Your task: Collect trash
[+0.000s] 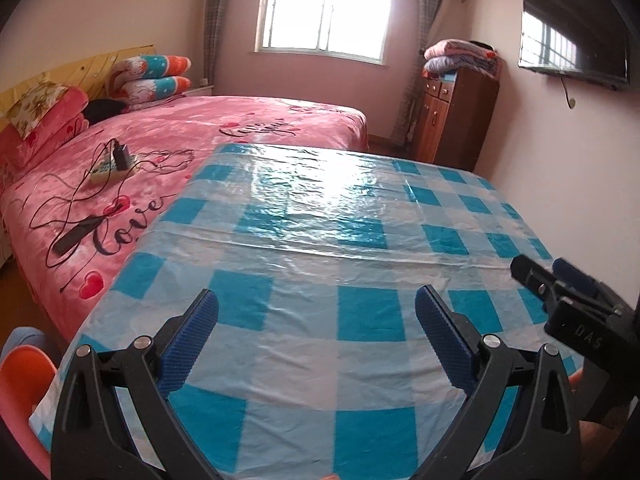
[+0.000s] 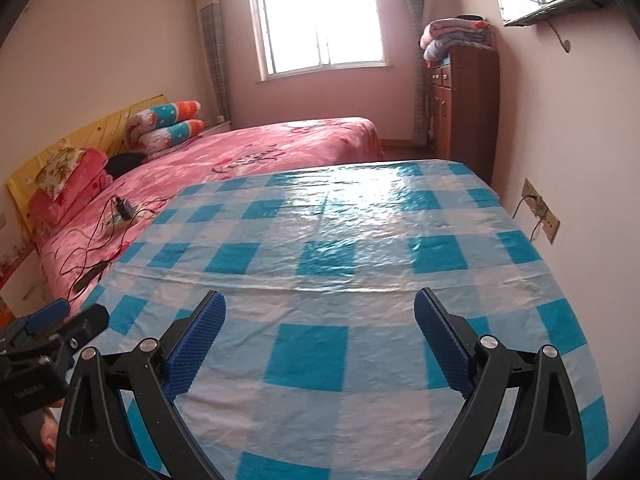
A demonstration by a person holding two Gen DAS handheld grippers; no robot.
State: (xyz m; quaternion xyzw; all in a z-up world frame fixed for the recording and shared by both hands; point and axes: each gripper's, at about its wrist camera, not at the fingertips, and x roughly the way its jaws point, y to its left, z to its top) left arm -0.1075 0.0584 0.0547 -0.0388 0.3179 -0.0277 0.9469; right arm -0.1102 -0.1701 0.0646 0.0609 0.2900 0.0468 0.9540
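Both grippers, left and right, gaped empty over the bare surface; best scan elsewhere for trash.

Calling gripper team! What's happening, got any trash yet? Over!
Left hand-held gripper open, empty. Right hand-held gripper open, empty. No trash visible on checked tablecloth. Nothing in the way.

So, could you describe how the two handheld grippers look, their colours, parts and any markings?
Both look alike. The left gripper has black plastic arms with silver rivets and two blue fingers with a knurled texture. The right gripper is the same: black frame, silver rivets, blue textured pads. Its body in the left view bears pale letters, seemingly "DAS". No cables or sleeves show.
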